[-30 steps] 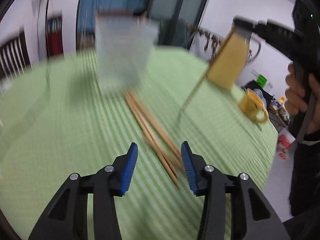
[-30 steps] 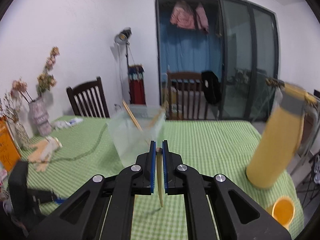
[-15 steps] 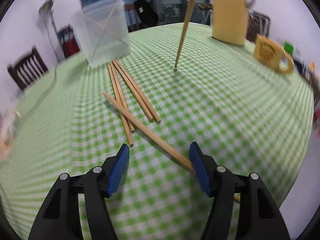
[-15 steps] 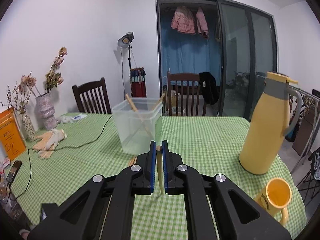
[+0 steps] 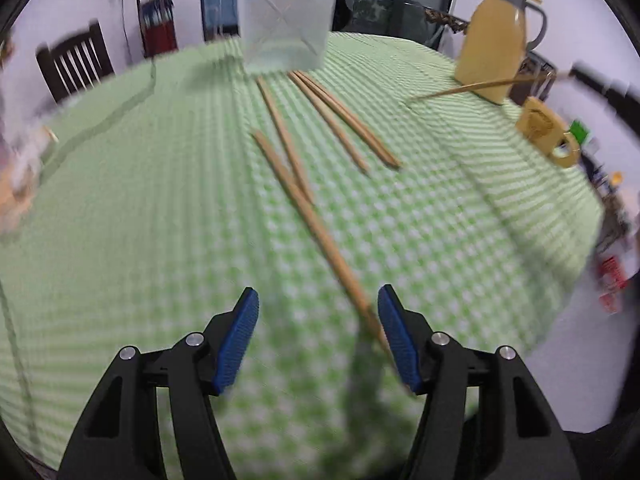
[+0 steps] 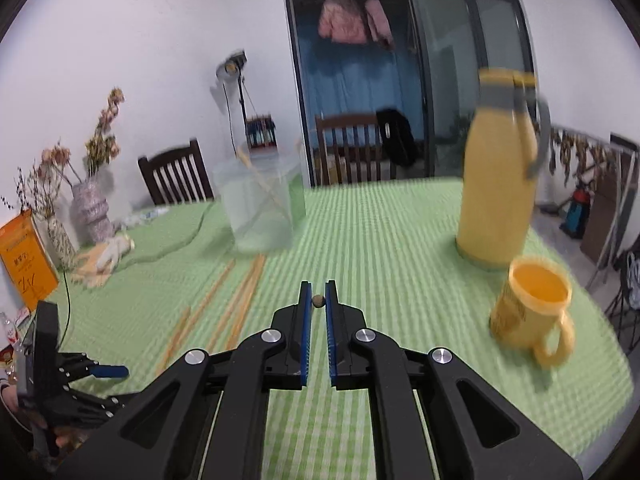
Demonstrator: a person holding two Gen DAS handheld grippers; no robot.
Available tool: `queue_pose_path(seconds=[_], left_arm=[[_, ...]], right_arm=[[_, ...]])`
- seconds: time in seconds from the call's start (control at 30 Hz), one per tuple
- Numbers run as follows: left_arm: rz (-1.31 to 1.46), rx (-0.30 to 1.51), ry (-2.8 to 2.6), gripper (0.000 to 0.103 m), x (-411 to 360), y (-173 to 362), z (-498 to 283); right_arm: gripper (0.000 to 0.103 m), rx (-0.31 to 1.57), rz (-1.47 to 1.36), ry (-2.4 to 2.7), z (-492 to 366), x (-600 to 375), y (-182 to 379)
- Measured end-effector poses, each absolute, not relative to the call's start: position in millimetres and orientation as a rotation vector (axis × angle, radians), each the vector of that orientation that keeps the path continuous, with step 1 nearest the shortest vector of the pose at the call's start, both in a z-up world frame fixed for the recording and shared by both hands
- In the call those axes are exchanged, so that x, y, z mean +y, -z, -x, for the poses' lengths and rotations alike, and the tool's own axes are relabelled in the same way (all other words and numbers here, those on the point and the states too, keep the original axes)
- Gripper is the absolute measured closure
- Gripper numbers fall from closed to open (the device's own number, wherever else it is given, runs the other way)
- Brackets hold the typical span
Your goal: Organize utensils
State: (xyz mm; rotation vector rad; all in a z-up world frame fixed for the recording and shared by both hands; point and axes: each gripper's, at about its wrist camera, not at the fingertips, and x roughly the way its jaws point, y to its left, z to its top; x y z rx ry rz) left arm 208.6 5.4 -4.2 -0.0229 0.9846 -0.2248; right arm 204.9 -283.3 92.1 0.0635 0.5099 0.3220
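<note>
Several wooden chopsticks [image 5: 332, 120] lie loose on the green checked tablecloth [image 5: 160, 200], in front of a clear plastic container [image 5: 286, 20] that has two chopsticks crossed inside. My left gripper [image 5: 318, 320] is open low over the cloth. The nearest long chopstick [image 5: 316, 224] runs between its jaws, close to the right pad [image 5: 396, 340], with no pad pressing on it. My right gripper [image 6: 318, 300] is shut on one chopstick [image 6: 318, 301], seen end-on; the left wrist view shows that held chopstick [image 5: 460, 90] nearly level, at the right.
A yellow thermos jug [image 6: 496, 184] and a yellow mug [image 6: 532, 308] stand at the right of the table. At the left are an orange box [image 6: 24, 256], vases of dried flowers [image 6: 90, 212], gloves [image 6: 104, 256] and a cable. Chairs stand behind the table.
The left gripper's jaws have widened and it has dropped toward the near chopstick. The right gripper came down and forward; its chopstick swung from hanging upright to nearly level.
</note>
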Motion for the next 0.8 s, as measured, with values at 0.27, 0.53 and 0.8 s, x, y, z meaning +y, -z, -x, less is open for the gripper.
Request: queue_pose_path(seconds=[0.27, 0.53, 0.8], left_arm=[[-0.028, 0.912, 0.294, 0.065, -49, 9, -190], [-0.156, 0.885, 0.263, 0.103, -16, 3, -189], [0.111, 0.914, 0.362, 0.071, -20, 0, -186]], right_arm=[[0.096, 0.748, 0.010, -0.279, -185, -257, -1], [0.066, 0.741, 0.079, -0.304, -173, -245, 9], [0.058, 0.728, 0.114, -0.294, -177, -241, 16]])
